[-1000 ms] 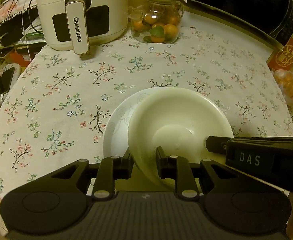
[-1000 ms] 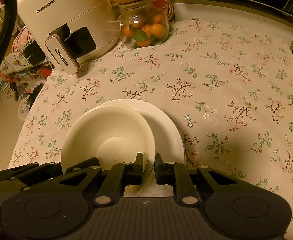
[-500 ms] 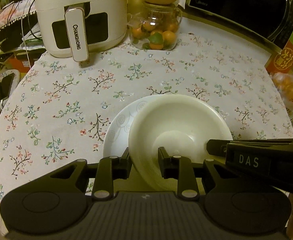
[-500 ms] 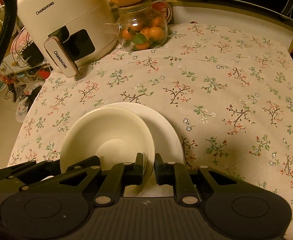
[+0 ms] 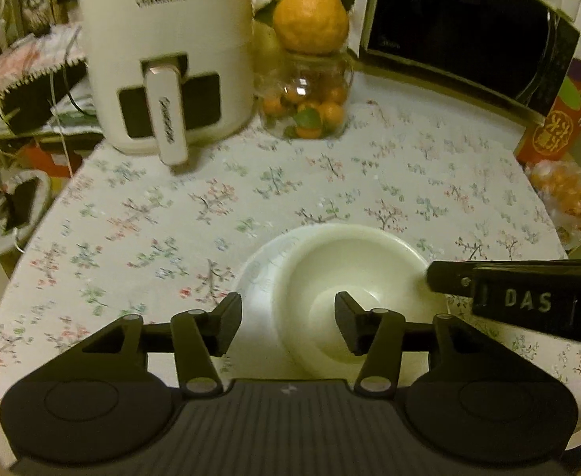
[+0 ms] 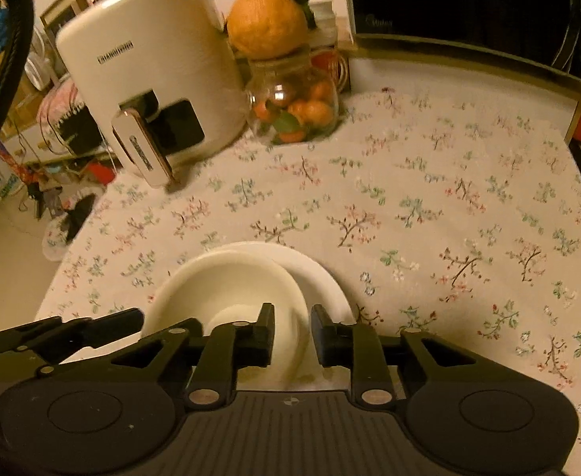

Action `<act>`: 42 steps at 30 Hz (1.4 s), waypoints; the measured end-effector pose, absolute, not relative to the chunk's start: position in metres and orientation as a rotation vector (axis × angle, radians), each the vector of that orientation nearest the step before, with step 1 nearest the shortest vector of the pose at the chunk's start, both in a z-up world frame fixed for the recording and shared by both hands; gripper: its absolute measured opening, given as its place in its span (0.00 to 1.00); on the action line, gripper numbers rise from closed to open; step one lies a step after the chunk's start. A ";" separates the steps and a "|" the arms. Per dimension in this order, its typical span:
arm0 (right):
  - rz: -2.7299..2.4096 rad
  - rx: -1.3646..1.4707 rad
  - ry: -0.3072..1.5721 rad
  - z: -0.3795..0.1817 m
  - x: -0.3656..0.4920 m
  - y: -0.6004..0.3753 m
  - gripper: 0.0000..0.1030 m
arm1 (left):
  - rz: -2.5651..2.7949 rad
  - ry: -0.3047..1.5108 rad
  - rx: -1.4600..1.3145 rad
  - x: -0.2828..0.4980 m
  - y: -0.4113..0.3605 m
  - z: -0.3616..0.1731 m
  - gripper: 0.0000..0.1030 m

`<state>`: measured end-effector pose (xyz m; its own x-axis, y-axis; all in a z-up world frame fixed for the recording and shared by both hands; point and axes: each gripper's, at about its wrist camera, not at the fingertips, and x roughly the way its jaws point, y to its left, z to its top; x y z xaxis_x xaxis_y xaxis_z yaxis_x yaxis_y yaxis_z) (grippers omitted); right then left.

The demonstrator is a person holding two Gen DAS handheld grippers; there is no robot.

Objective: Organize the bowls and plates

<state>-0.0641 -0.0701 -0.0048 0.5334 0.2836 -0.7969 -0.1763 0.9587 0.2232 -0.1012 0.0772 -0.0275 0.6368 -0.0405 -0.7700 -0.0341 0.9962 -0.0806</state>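
1. The cream round ceramic bowl (image 5: 353,277) sits off-centre on the white round plate (image 5: 256,269), near the floral-clothed table's (image 5: 131,214) front edge.
2. Left gripper (image 5: 288,327): released, jaws straddling the bowl's near-left rim.
3. Right gripper (image 6: 292,335): released, astride its right rim; both equally near.

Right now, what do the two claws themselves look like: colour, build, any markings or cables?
Both are matte black plastic. The left claw and right claw each have two blocky fingers on linkage arms with pale round rivets, a ribbed grey panel between two disc-shaped housings, and a tiny white logo. The right claw's side carries white letters DAS, seen from the left camera. A thick black cable curves past the right camera's upper left corner.
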 end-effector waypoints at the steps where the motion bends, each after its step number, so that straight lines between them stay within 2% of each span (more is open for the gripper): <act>1: 0.269 0.122 0.957 -0.001 -0.067 -0.072 0.26 | 0.001 0.868 -0.090 -0.107 0.079 -0.023 0.50; 4: 0.263 0.141 0.916 0.007 -0.083 -0.080 0.34 | 0.004 0.826 -0.100 -0.129 0.083 -0.008 0.57; 9: 0.227 0.124 0.871 0.010 -0.129 -0.088 0.40 | 0.020 0.778 -0.095 -0.172 0.083 0.011 0.64; 12: 0.235 0.132 0.861 0.018 -0.150 -0.089 0.43 | 0.031 0.736 -0.088 -0.192 0.083 0.027 0.72; 14: 0.223 0.144 0.833 0.029 -0.165 -0.091 0.49 | 0.041 0.701 -0.074 -0.205 0.083 0.038 0.81; 16: 0.199 0.155 0.800 0.040 -0.178 -0.092 0.62 | 0.053 0.663 -0.056 -0.215 0.081 0.050 0.87; 22: 0.177 0.185 0.748 0.070 -0.209 -0.096 0.83 | 0.056 0.603 -0.040 -0.235 0.078 0.080 1.00; 24: 0.186 0.159 0.726 0.083 -0.219 -0.094 0.89 | 0.050 0.601 -0.041 -0.240 0.077 0.085 1.00; 28: 0.177 0.117 0.696 0.100 -0.234 -0.093 0.95 | 0.047 0.602 -0.061 -0.248 0.080 0.097 1.00; 42: 0.195 0.078 0.684 0.125 -0.254 -0.090 0.98 | 0.034 0.621 -0.094 -0.259 0.079 0.114 1.00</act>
<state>-0.2541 -0.0895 0.1246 0.7577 0.2045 -0.6197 -0.1535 0.9788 0.1353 -0.2591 0.0794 0.1136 0.8129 0.0035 -0.5824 -0.0602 0.9951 -0.0780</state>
